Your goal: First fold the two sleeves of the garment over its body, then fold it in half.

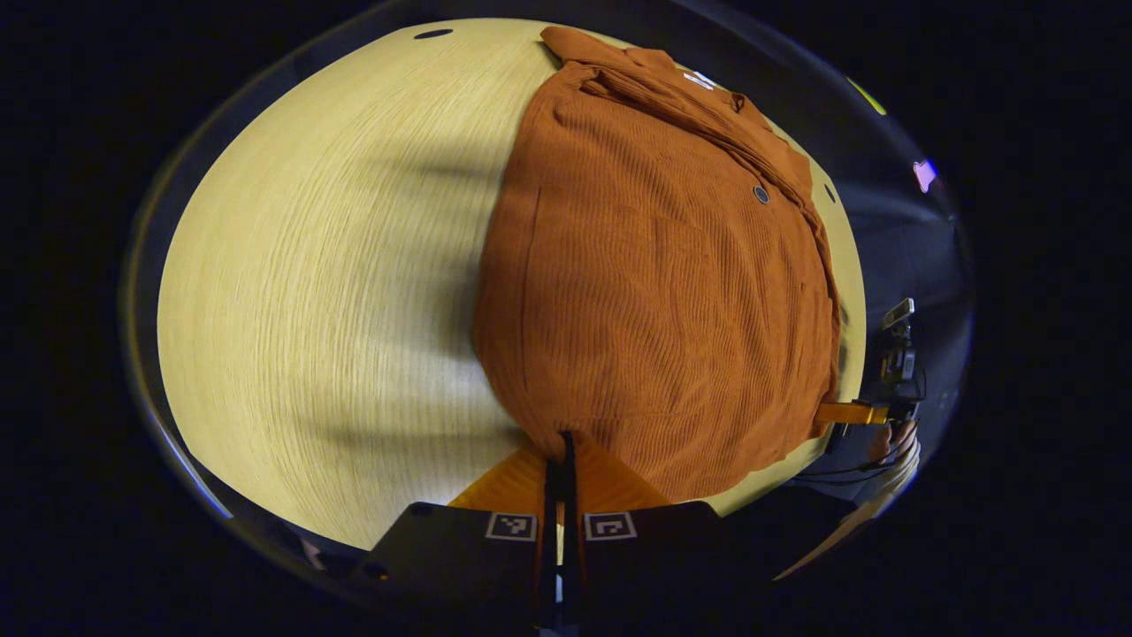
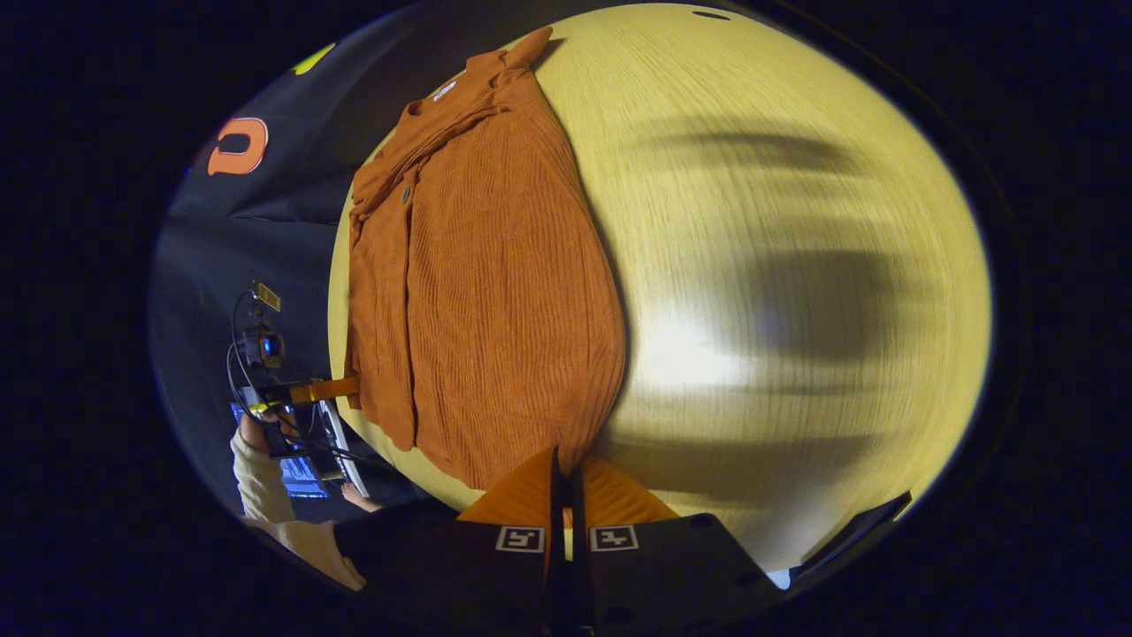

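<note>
The garment (image 1: 654, 292) lies along one desk (image 1: 336, 265) edge, sleeves folded in. Each hand-held gripper, left (image 1: 562, 451) and right (image 2: 566, 469), pinches its hem. The right gripper view adds a sleeved hand (image 2: 256, 442).

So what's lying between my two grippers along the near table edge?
Just the rust-orange ribbed garment's hem, seen in both gripper views, each gripper pinching one bottom corner.
</note>
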A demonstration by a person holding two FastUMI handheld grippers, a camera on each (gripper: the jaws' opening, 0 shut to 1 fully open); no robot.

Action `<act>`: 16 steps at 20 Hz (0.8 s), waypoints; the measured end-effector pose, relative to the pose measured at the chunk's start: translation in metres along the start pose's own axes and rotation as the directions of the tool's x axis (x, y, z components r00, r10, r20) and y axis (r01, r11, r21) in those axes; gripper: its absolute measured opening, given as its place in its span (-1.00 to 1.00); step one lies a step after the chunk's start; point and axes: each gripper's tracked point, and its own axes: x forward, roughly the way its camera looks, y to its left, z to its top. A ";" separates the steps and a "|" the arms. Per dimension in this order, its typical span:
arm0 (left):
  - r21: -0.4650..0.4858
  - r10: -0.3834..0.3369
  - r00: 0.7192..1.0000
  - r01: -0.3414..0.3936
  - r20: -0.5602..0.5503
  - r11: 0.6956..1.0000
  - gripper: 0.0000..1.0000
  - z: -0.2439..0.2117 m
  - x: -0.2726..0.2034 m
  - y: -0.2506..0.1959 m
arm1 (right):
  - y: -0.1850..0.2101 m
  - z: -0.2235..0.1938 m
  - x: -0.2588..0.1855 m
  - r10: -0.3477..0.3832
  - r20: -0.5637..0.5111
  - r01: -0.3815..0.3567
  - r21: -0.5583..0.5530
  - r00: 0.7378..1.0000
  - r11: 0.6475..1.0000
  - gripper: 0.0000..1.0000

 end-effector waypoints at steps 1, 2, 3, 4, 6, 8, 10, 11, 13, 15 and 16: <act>-0.012 0.004 1.000 -0.004 0.007 1.000 -0.89 0.000 0.000 0.001 | -0.001 -0.002 -0.003 -0.019 0.018 0.019 -0.044 1.000 0.999 -0.92; 0.003 -0.008 1.000 0.008 0.027 1.000 -0.92 0.003 -0.002 -0.002 | 0.001 -0.003 -0.005 -0.032 0.032 0.034 -0.080 0.999 0.996 -0.96; 0.027 -0.010 0.999 0.009 0.054 1.000 -0.93 0.004 -0.007 -0.005 | 0.011 0.000 -0.009 -0.007 0.042 0.011 -0.097 0.999 0.995 -0.94; 0.044 0.004 0.997 -0.007 0.076 0.999 -0.94 0.007 -0.012 -0.003 | 0.025 0.002 -0.016 0.042 0.054 -0.036 -0.095 0.998 0.995 -0.95; 0.052 -0.018 0.993 0.012 0.119 0.999 -0.94 0.014 -0.029 -0.010 | 0.047 0.010 -0.037 0.123 0.098 -0.115 -0.084 0.987 0.990 -0.96; 0.047 -0.039 0.985 0.031 0.170 0.998 -0.94 0.025 -0.048 -0.020 | 0.065 0.022 -0.057 0.178 0.138 -0.167 -0.092 0.974 0.982 -0.95; 0.066 -0.063 0.975 0.050 0.213 0.997 -0.94 0.041 -0.068 -0.031 | 0.083 0.042 -0.072 0.214 0.175 -0.194 -0.124 0.961 0.973 -0.96; 0.091 -0.075 0.969 0.055 0.235 0.994 -0.94 0.048 -0.077 -0.038 | 0.093 0.051 -0.078 0.229 0.191 -0.203 -0.148 0.954 0.968 -0.96; 0.146 -0.086 0.951 0.043 0.298 0.988 -0.94 0.072 -0.098 -0.051 | 0.110 0.070 -0.092 0.253 0.224 -0.206 -0.214 0.941 0.955 -0.95; 0.184 -0.107 0.924 0.041 0.368 0.982 -0.94 0.104 -0.118 -0.069 | 0.127 0.100 -0.109 0.265 0.271 -0.192 -0.269 0.925 0.944 -0.95; 0.195 -0.123 0.906 0.046 0.404 0.980 -0.94 0.122 -0.130 -0.081 | 0.135 0.116 -0.119 0.273 0.295 -0.189 -0.283 0.916 0.940 -0.95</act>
